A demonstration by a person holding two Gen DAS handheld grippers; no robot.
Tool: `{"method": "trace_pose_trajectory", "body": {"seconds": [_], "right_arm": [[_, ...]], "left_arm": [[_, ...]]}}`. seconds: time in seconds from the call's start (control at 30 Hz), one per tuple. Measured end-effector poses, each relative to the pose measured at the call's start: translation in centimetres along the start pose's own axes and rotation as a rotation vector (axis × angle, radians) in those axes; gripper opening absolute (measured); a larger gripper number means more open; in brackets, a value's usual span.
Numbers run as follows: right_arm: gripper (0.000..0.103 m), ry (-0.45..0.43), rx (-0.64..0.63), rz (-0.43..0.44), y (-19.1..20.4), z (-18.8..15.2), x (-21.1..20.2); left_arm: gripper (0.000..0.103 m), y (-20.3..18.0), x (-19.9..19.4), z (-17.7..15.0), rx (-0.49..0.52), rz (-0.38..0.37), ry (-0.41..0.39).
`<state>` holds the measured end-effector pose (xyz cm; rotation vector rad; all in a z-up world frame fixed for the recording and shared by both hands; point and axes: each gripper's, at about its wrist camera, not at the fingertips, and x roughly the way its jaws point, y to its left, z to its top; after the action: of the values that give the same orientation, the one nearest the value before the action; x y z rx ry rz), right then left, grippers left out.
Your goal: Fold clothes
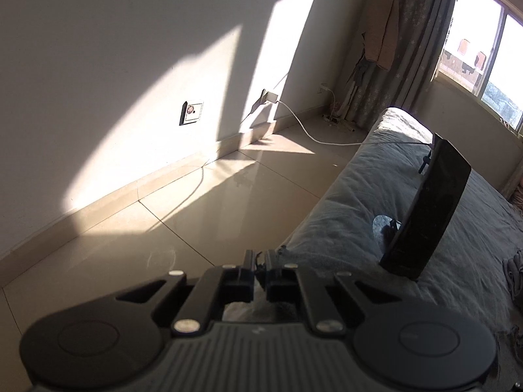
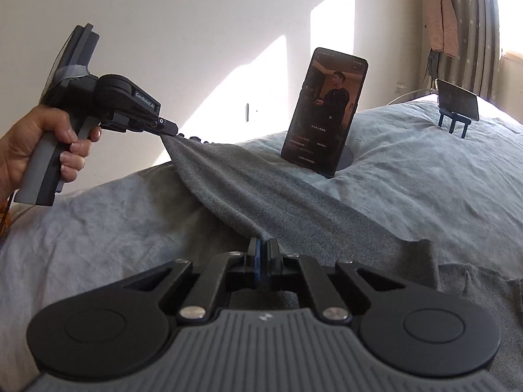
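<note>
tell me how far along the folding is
Early. Done: both grippers have pinched an edge of the grey garment; the left gripper lifts one end and the right gripper clamps the other. In hand: cloth stretched between them over the bed. Left: no finished fold visible.

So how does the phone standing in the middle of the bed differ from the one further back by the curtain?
The near phone stands upright in portrait, its lit screen showing a man in dark clothes; the far phone sits in landscape with a dim screen. The near phone rests on a round base, the far phone on a small blue legged stand. Both stand on the grey bedcover.
</note>
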<state>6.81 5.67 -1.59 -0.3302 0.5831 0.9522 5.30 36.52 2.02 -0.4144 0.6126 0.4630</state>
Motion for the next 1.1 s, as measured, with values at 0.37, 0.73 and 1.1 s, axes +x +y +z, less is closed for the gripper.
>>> {"method": "trace_pose_trajectory", "body": {"seconds": [0.37, 0.73, 1.1], "right_arm": [[0.047, -0.068, 0.200, 0.089, -1.7, 0.2, -4.1], [0.047, -0.059, 0.304, -0.185, -7.0, -4.5, -10.2], [0.047, 0.003, 0.402, -0.382, -13.5, -10.1, -11.7]], "left_arm": [[0.032, 0.1, -1.8, -0.6, 0.011, 0.005, -0.009], [0.038, -12.5, -2.9, -6.0, 0.288, -0.292, 0.071], [0.038, -21.8, 0.4, -12.4, 0.542, -0.344, 0.066]]}}
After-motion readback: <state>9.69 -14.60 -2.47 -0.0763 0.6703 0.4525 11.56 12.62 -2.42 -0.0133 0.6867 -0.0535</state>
